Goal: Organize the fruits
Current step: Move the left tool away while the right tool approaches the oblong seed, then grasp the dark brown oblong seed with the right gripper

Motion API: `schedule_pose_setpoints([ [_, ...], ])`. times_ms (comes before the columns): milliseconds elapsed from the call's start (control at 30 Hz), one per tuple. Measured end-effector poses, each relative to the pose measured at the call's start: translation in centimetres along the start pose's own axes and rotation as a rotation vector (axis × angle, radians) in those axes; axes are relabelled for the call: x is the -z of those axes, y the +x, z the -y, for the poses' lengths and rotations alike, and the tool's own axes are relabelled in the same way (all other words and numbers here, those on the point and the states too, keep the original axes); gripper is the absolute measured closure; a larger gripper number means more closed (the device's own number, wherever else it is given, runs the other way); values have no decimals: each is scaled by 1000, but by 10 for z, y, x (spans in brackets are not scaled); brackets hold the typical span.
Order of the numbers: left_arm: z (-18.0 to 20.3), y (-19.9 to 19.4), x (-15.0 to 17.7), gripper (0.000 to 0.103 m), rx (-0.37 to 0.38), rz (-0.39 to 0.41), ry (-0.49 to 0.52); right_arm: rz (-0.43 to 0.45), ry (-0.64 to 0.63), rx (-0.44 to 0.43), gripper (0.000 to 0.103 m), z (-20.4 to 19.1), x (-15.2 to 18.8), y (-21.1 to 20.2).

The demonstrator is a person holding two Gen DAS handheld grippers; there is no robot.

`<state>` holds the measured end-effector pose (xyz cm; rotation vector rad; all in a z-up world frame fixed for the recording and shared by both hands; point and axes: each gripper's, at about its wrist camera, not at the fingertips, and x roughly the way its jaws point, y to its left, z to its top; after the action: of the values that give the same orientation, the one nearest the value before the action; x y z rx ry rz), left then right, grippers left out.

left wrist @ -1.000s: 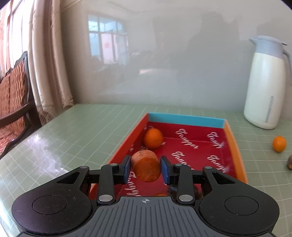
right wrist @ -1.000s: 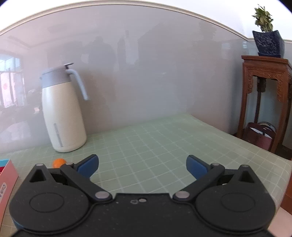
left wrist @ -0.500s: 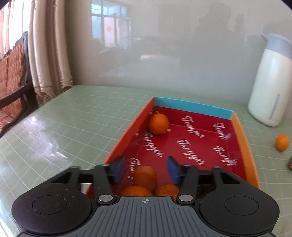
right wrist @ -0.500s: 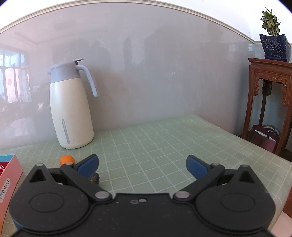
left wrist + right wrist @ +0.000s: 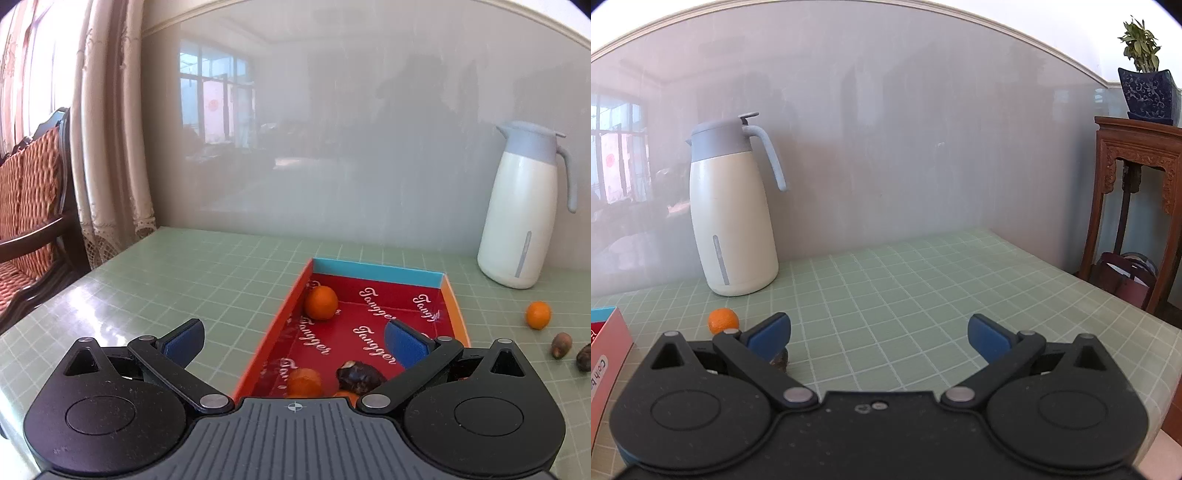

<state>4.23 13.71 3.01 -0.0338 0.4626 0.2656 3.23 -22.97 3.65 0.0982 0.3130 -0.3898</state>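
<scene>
Now left claw spread; round oranges in glossy tray.

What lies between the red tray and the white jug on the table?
In the left wrist view, only bare green table lies between the red tray and the white jug; the loose orange sits nearer.

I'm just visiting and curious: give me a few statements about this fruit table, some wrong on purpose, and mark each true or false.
1. The left gripper grips an orange. False: its jaws are open and hold nothing.
2. An orange lies in the red tray. True.
3. The white jug lies tipped over. False: it stands upright.
4. One orange sits on the table outside the tray. True.
5. The right gripper is shut. False: it is open.
</scene>
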Motion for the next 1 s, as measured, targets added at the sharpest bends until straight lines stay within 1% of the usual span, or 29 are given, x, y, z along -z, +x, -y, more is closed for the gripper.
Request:
schedule_pose_setpoints([
  [200,-30,-22,7,0,-46,18,-18,-1,-4,-8,0,0,0,-1],
  [333,-55,-28,11,0,-71,-10,-96,-4,-11,-15,0,-3,1,-1],
  [467,-72,-28,16,0,-137,-17,-168,-12,-26,-27,0,-10,2,-1],
  [700,-98,-28,22,0,-257,-7,-228,-39,-64,-63,0,-32,7,5],
  [833,-115,-24,24,0,-284,-21,-265,-54,-78,-89,1,-45,9,10],
  [1000,-130,-26,28,0,-307,-16,-277,-83,-81,-121,7,-57,10,20],
])
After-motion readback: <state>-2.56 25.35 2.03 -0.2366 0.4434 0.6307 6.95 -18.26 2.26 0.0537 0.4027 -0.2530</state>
